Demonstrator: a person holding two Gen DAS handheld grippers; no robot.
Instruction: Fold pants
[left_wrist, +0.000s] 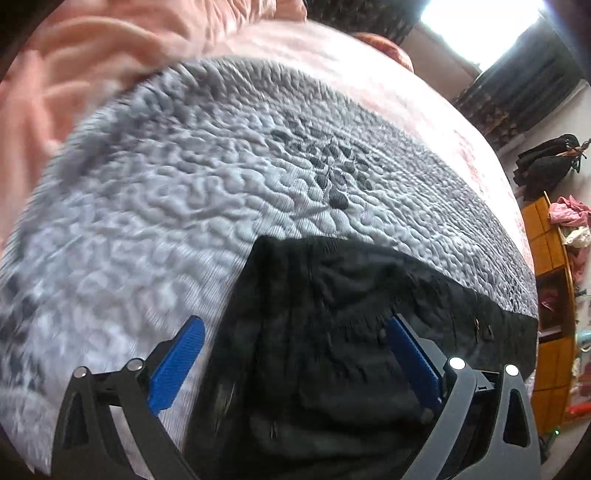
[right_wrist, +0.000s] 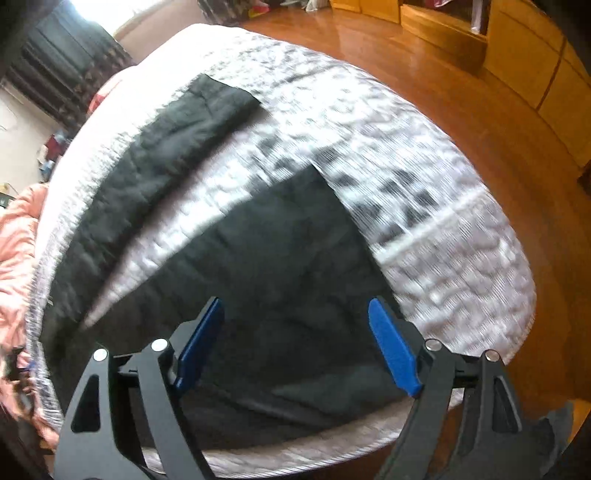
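Both grippers open, angled steeply downward, nothing held.

The left gripper (left_wrist: 295, 326) stands with its jaws spread wide; the blue pads (left_wrist: 177, 365) sit far apart at the ends of dark linkage arms, and nothing is pinched between them. The pads are clear of any contact, the left one slightly blurred. The right gripper (right_wrist: 295, 306) is likewise open, though a little less wide; its blue pads (right_wrist: 393, 350) angle outward from the black finger links, with an empty gap between them. Both tools point down and forward at a steep tilt. No hand, sleeve or wrist of the person appears in either view.
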